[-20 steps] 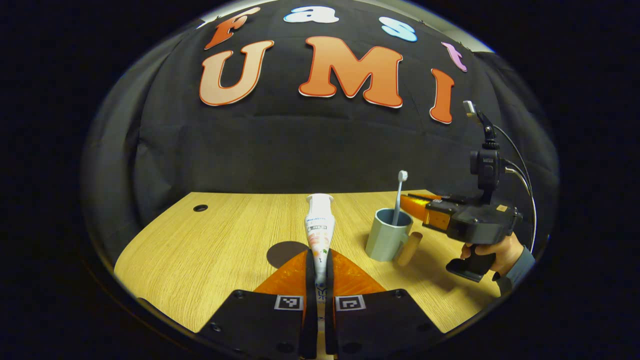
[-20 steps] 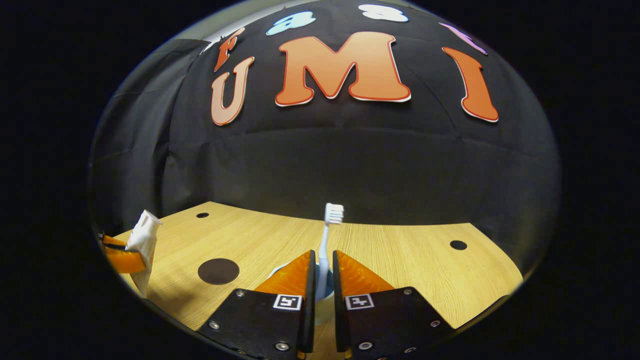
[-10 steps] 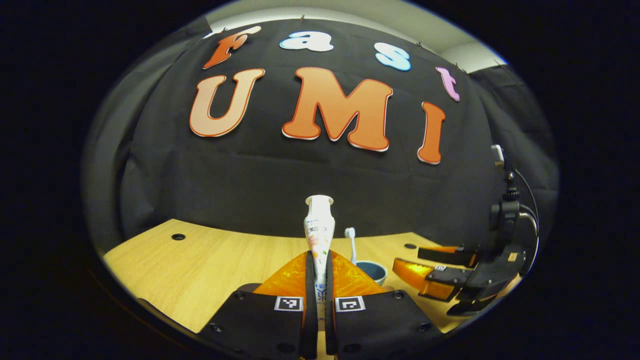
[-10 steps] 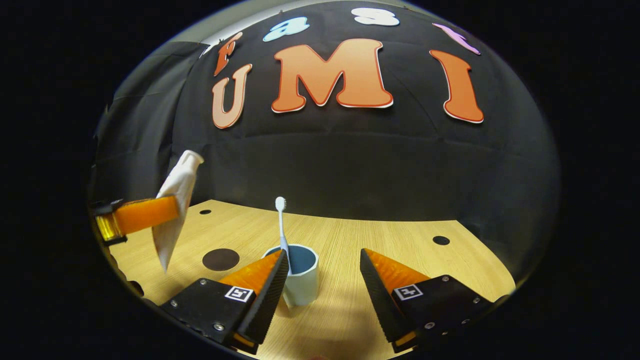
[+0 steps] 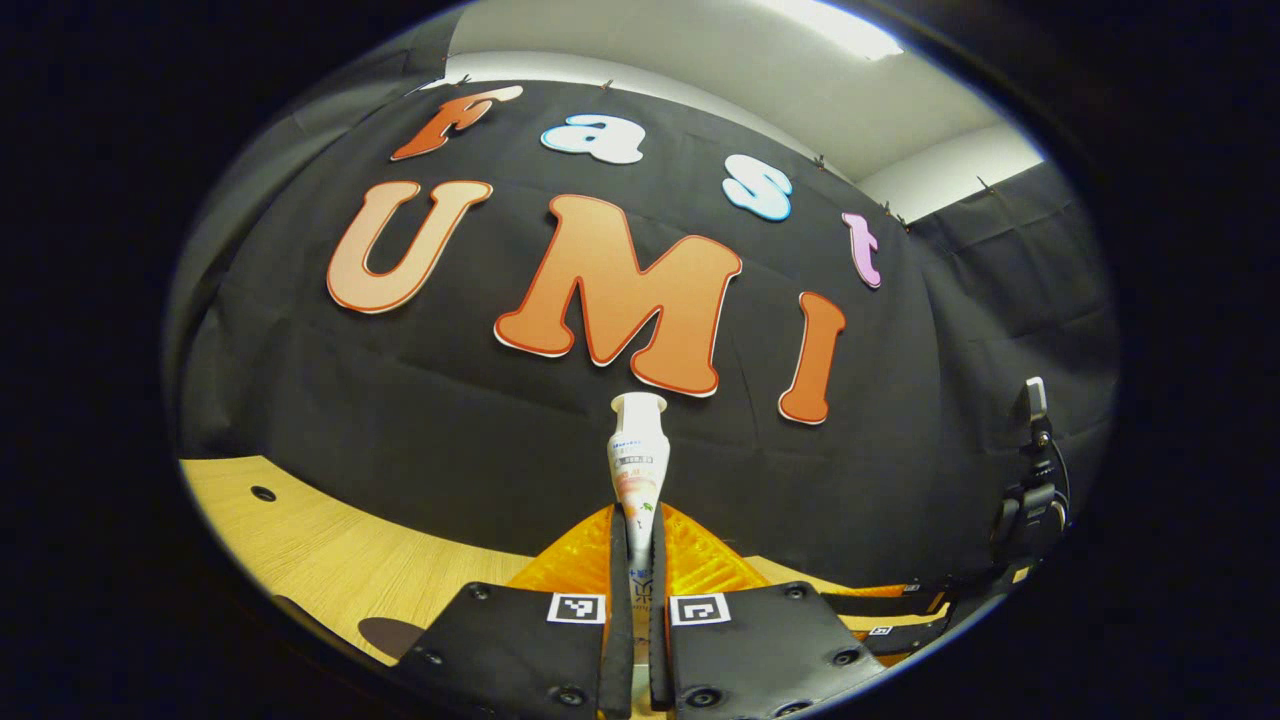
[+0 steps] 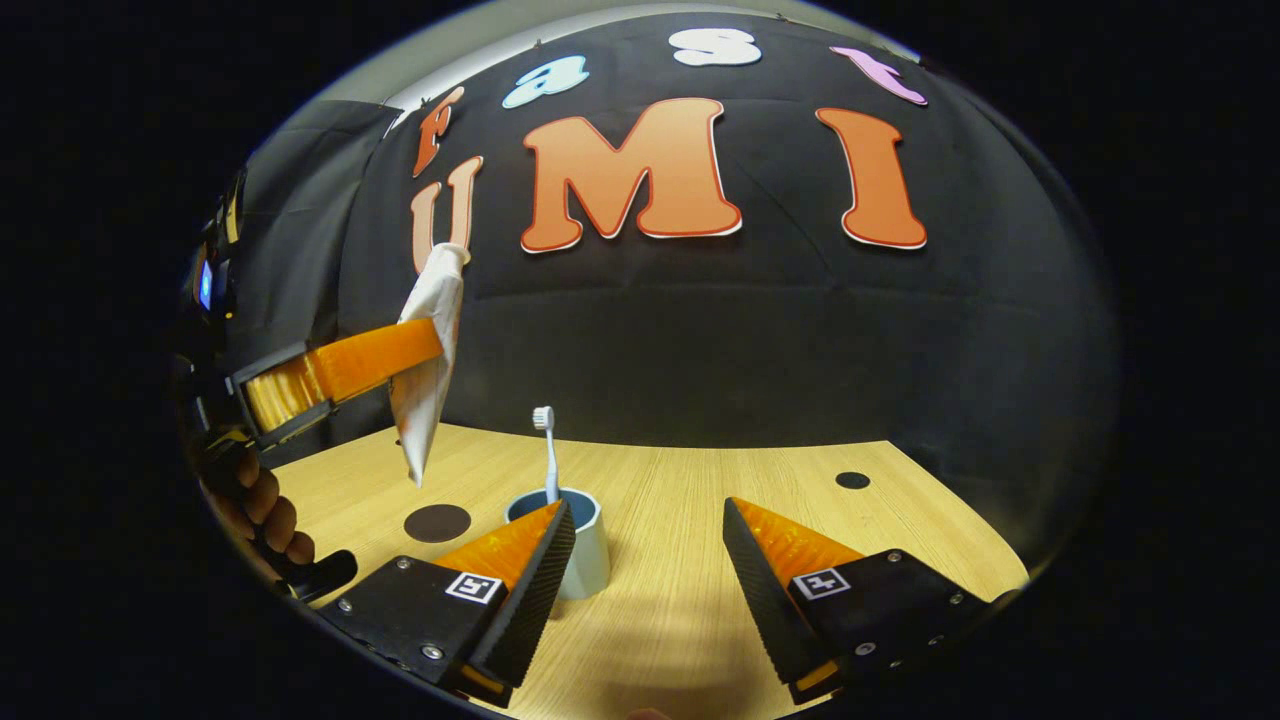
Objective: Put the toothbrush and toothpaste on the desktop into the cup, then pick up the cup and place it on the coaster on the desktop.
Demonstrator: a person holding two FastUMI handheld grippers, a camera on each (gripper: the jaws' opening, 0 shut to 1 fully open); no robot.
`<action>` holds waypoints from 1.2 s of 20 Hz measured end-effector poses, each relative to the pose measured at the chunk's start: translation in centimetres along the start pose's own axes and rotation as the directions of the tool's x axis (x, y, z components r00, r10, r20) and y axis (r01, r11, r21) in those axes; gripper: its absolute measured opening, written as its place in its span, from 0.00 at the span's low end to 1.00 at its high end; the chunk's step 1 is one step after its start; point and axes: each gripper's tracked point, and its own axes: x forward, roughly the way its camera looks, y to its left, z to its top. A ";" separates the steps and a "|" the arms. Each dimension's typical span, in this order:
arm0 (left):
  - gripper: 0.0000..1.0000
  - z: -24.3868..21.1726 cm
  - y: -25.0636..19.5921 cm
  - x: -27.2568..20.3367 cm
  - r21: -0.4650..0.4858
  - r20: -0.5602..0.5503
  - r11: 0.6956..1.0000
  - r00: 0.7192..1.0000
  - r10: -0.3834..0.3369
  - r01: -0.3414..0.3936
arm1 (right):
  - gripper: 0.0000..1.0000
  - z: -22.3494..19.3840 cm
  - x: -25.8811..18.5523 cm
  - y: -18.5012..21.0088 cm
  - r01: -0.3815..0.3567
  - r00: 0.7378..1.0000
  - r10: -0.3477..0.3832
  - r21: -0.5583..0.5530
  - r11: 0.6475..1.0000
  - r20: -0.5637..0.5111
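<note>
White toothbrush (image 6: 546,452) upright in blue cup (image 6: 580,545); toothpaste (image 6: 428,372) airborne, cap up

Booth surroundings as seen from both gripper views.
In the right gripper view, a pale wooden desktop (image 6: 690,600) is shown beneath and between the fingers (image 6: 500,555), with a small round hole (image 6: 852,480) set beyond the right-hand finger, near the far edge. A black cloth wall (image 6: 760,350) is hung behind the desktop, ahead of the fingertips. In the left gripper view, a second hole (image 5: 263,493) is seen far left of the fingers, and a pale ceiling (image 5: 720,80) with a bright light strip (image 5: 845,18) is visible above the cloth.
</note>
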 end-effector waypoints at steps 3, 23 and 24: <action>0.10 -0.9 -0.3 1.8 0.013 0.014 1.000 1.000 -0.008 0.007 | 0.90 0.0 -0.1 -0.7 0.009 1.000 -0.009 0.004 1.000 0.006; 0.14 -11.3 0.2 4.1 0.088 -0.141 0.996 0.990 0.019 -0.006 | 0.90 0.0 -0.5 -0.3 0.014 1.000 -0.013 -0.033 0.999 0.018; 0.16 -11.4 0.2 3.8 0.095 -0.148 0.995 0.989 0.013 0.001 | 0.90 -0.1 -0.6 -0.3 0.015 1.000 -0.015 -0.034 0.999 0.017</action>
